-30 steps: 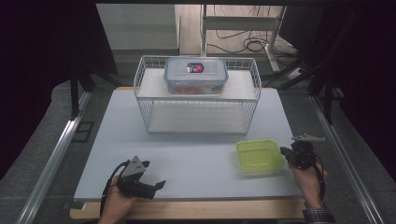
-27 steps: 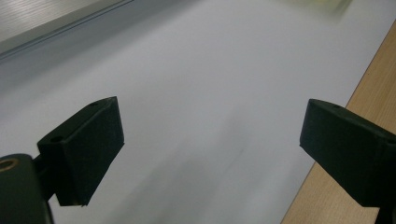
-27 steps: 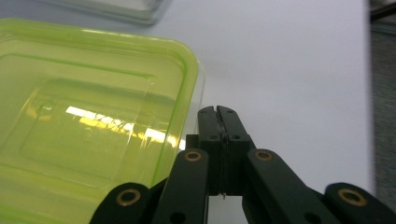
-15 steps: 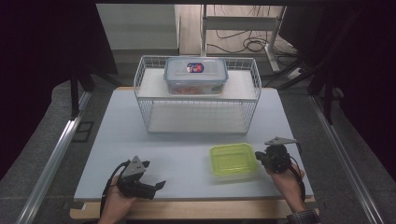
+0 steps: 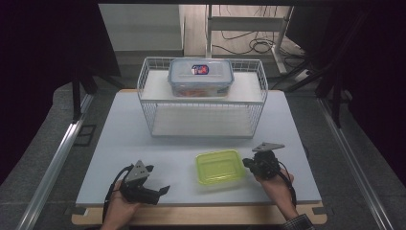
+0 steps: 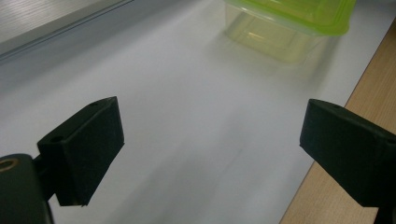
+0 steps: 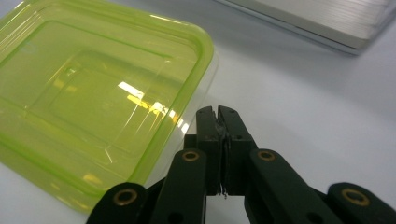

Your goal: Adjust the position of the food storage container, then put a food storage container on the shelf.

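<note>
High view, and the white table (image 5: 143, 143) takes up most of the scene, its wooden edge running along the near side. At the far middle stands the white wire basket (image 5: 203, 103), and on its upper shelf sits a clear lidded box (image 5: 201, 76) with a label on the lid. Down to the near right of centre — there's the green container (image 5: 219, 166), a square translucent tub with its lid on, resting flat on the table, well apart from the basket.

At its right edge is the right gripper (image 5: 249, 164), held in the person's hand, tips up against the container's side. The right gripper view settles it: the two black jaws are pressed together with nothing between them, their closed tips right at the container's (image 7: 93, 93) near corner — touching or just beside, hard to call.

Over at the near left, the left gripper (image 5: 160, 190) rests low in the other hand, pointing right. In the left gripper view its jaws stand spread wide over bare table, the green container (image 6: 289, 23) farther off ahead.
</note>
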Demonstrator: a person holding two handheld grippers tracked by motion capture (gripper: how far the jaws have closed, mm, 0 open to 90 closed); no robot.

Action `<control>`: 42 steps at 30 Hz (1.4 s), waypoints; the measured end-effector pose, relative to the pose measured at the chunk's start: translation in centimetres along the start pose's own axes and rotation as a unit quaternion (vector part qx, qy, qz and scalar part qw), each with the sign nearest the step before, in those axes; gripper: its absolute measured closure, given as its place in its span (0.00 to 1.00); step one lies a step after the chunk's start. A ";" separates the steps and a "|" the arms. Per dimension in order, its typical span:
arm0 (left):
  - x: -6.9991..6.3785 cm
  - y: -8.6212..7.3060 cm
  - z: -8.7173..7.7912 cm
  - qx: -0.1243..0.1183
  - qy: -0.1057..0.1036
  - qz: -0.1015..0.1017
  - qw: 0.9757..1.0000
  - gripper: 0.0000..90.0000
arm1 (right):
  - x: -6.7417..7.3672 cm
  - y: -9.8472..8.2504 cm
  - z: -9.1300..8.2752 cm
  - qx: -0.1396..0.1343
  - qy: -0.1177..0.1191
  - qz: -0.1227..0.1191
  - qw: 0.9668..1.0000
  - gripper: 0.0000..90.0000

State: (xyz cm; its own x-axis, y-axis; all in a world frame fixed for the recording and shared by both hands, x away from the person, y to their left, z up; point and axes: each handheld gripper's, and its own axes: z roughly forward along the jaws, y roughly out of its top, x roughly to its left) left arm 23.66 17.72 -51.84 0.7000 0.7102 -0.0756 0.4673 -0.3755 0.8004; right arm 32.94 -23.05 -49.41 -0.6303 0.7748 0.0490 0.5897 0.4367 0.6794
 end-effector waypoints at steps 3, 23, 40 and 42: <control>0.0 0.0 0.0 0.001 0.000 0.001 1.000 0.07 | 0.6 0.1 0.2 0.002 0.002 -0.013 1.000 0.96; 0.1 -0.1 0.0 0.010 0.007 0.001 1.000 0.07 | -1.9 -0.6 -1.8 -0.025 -0.002 0.017 1.000 0.46; -0.1 0.0 0.1 0.013 0.005 0.008 1.000 0.08 | -1.9 -0.4 -1.7 -0.048 0.092 0.115 0.988 0.53; -0.1 0.0 0.1 0.013 0.006 0.009 1.000 0.08 | -2.0 -0.4 -1.4 -0.046 0.104 0.125 0.986 0.55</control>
State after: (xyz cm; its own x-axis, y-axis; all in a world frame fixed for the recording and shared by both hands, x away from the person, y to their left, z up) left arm 23.66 17.55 -51.90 0.7021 0.7099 -0.0552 0.4695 -0.4032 0.7855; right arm 33.27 -25.39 -48.73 -0.5673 0.7382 0.3651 0.6971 0.1944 0.6901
